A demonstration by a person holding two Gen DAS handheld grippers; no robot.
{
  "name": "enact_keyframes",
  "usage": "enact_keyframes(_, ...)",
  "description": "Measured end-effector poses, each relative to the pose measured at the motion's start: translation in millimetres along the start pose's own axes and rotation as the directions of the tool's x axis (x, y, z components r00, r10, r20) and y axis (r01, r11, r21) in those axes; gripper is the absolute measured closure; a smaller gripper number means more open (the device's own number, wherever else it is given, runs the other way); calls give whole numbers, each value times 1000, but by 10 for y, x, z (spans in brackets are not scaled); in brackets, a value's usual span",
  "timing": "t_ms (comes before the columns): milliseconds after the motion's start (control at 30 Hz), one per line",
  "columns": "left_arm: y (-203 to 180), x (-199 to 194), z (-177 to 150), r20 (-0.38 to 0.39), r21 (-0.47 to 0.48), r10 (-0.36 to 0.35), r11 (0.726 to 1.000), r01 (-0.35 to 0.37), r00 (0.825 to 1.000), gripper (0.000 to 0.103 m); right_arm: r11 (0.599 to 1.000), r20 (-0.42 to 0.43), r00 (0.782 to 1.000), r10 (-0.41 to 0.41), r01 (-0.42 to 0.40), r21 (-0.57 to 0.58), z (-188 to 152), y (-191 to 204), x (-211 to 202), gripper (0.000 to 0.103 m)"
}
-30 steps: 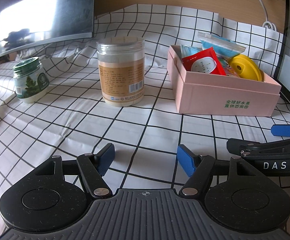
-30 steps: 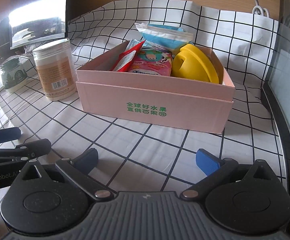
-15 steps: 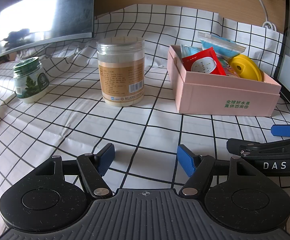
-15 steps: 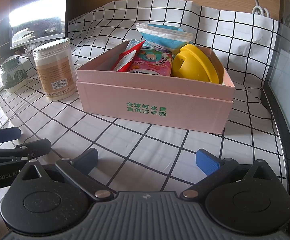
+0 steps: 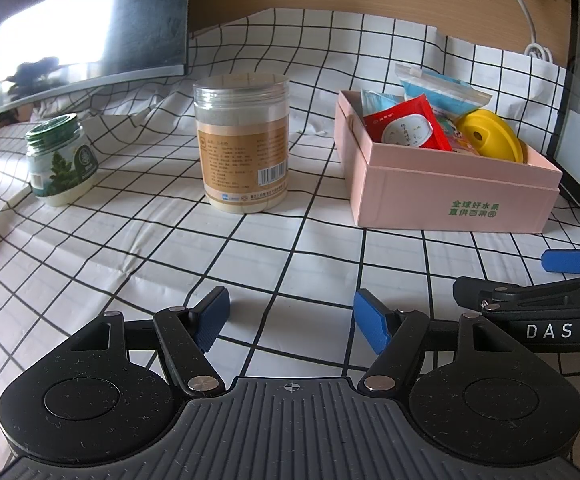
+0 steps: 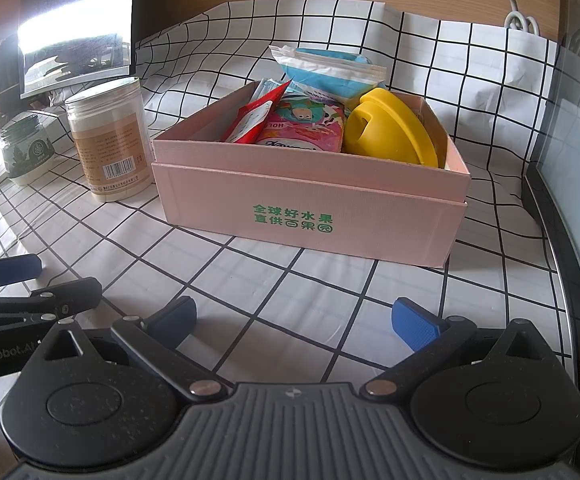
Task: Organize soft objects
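Nothing changed since a second ago: both grippers parked, jaws wide and empty.

Left gripper (image 5: 290, 316) and right gripper (image 6: 294, 318) low over gridded cloth tabletop (image 5: 137, 240); soft packets, red foil sachet (image 5: 408, 128), and glossy yellow dome (image 6: 394, 132) inside matte pink cardboard box (image 6: 310, 208). Ribbed clear plastic jar (image 5: 243, 144) left of box; pink cartoon pouch (image 6: 306, 128) plain only from right wrist.
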State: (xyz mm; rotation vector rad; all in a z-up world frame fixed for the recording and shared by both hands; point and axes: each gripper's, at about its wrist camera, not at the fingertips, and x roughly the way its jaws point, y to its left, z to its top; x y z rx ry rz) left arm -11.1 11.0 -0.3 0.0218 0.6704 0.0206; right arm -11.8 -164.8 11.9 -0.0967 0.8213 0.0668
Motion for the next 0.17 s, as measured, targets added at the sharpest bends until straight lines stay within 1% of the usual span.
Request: enact_keyframes(167, 0, -1, 1, 1, -2, -3, 1000, 3, 1000, 29, 1000, 0, 1000, 0, 0, 0, -1, 0, -1, 0)
